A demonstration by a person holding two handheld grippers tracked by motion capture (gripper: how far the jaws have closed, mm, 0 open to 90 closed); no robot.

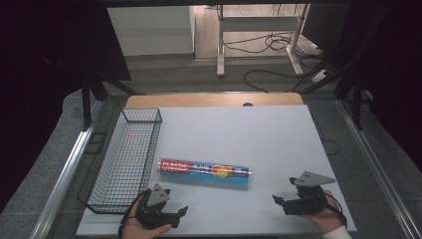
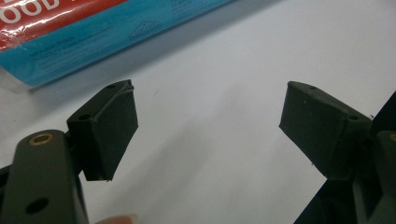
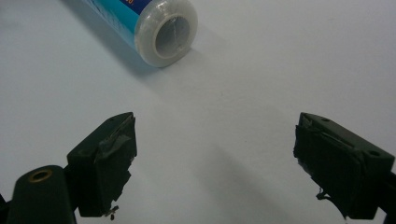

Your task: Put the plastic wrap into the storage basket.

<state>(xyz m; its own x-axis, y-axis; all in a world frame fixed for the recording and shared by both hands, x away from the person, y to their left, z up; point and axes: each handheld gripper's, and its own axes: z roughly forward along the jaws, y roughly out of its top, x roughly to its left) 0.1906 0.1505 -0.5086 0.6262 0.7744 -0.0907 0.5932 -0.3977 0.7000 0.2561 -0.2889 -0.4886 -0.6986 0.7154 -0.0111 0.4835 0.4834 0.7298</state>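
I hold the left tongs [image 1: 175,213] at the near left of the tabletop [image 1: 278,134], jaws spread apart with nothing between them. In the left gripper view the left tongs [image 2: 208,128] frame bare white surface, and the blue and red label of the roll of plastic wrap [image 2: 79,32] runs across the far left corner, clear of both jaws.

I hold the right tongs [image 1: 279,200] at the near right, jaws likewise apart and empty. In the right gripper view the right tongs [image 3: 215,154] point across bare surface toward the open right end of the roll [image 3: 161,28], which lies well beyond the fingertips.

From the high view the roll [image 1: 204,172] lies flat at the near centre, lengthwise left to right, between the two tongs and slightly farther away. A black wire basket [image 1: 130,154] stands along the left edge, just beside the roll's left end.
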